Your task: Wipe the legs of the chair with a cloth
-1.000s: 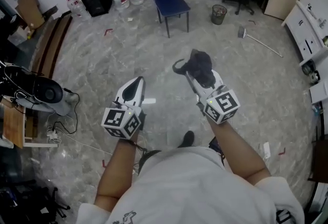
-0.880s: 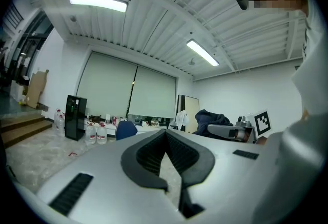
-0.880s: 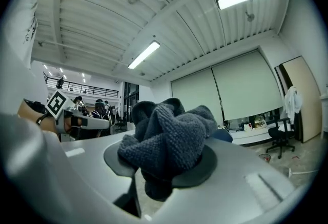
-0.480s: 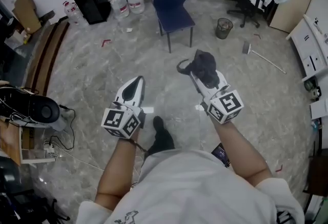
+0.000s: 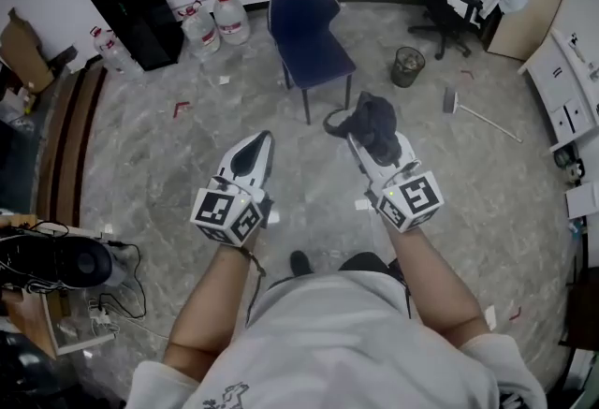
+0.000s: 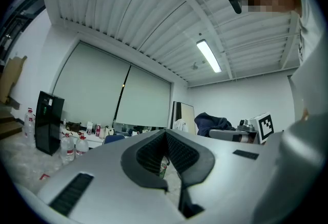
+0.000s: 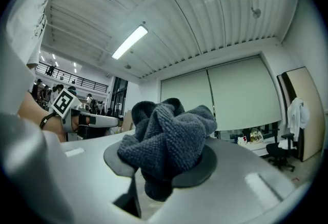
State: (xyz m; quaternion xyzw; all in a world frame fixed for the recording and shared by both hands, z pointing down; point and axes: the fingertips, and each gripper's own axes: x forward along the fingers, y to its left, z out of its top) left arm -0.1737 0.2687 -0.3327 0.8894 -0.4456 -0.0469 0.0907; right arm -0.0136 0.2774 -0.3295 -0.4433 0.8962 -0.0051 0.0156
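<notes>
A dark blue chair (image 5: 309,35) on thin metal legs (image 5: 307,106) stands on the marble floor ahead of me, well beyond both grippers. My right gripper (image 5: 372,138) is shut on a bunched dark grey cloth (image 5: 367,122); in the right gripper view the cloth (image 7: 169,138) bulges out between the pads and hides the tips. My left gripper (image 5: 255,153) is held level beside it, shut with nothing in it. In the left gripper view the chair's seat (image 6: 114,139) shows small beyond the closed pads (image 6: 154,154).
A black cabinet (image 5: 136,9) and large water bottles (image 5: 215,23) stand left of the chair. A mesh waste bin (image 5: 405,67), a black office chair (image 5: 445,9) and a broom (image 5: 473,109) lie to its right. A black fan (image 5: 65,259) with cables sits at near left.
I have stepped forward: the chair and the things round it are nearer and lower in the head view. Both grippers hold the same pose, the cloth still in the right one.
</notes>
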